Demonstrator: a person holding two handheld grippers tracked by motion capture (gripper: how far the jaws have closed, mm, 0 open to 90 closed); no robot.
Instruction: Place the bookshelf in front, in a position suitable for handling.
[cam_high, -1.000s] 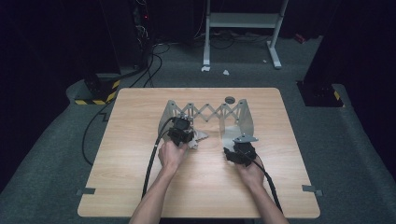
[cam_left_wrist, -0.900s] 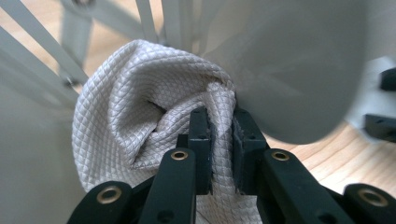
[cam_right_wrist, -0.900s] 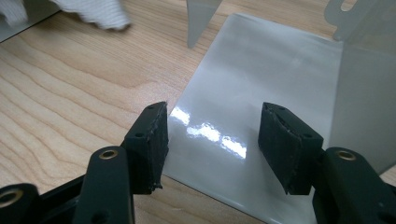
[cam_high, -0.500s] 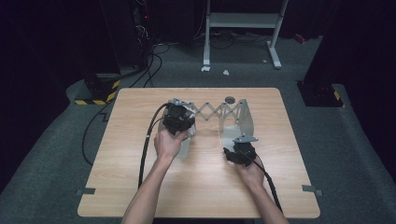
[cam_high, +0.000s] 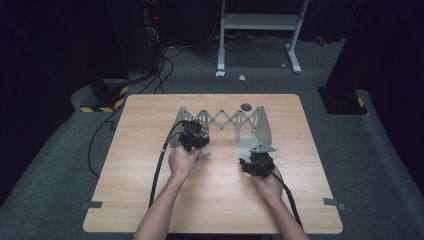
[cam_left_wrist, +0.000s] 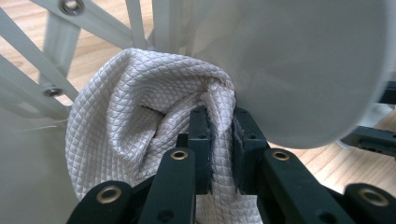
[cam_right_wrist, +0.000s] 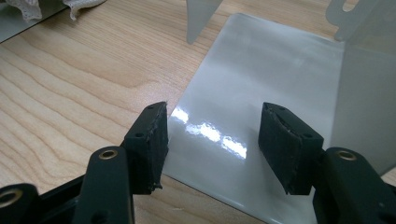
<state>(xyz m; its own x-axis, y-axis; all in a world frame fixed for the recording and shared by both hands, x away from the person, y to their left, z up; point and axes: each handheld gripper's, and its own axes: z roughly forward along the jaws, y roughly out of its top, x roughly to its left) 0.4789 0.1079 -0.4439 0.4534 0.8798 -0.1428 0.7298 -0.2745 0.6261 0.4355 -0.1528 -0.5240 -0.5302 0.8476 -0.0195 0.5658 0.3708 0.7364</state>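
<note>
A white folding rack (cam_high: 230, 120) with a scissor lattice and two end plates stands at the middle of the wooden table (cam_high: 150, 125). My left gripper (cam_high: 192, 139) is at the rack's left end, shut on a bunched white quilted cloth (cam_left_wrist: 130, 121); the left gripper (cam_left_wrist: 220, 122) pinches a fold of it, close to the lattice bars (cam_left_wrist: 51, 60) and a rounded white plate (cam_left_wrist: 303, 60). My right gripper (cam_high: 251, 162) stands open near the right end plate. Seen from the right gripper (cam_right_wrist: 212, 135), its jaws hover over the glossy base plate (cam_right_wrist: 243, 79) with nothing between them.
A small dark round object (cam_high: 245, 106) lies on the table behind the rack. Black cables (cam_high: 160, 165) trail from both grippers toward the near edge. Beyond the table are a white stand (cam_high: 260, 22) and cables on the grey floor.
The left gripper went toward the far side along the rack's left end, then came back nearer the person, still with the cloth. The right gripper has kept still.
</note>
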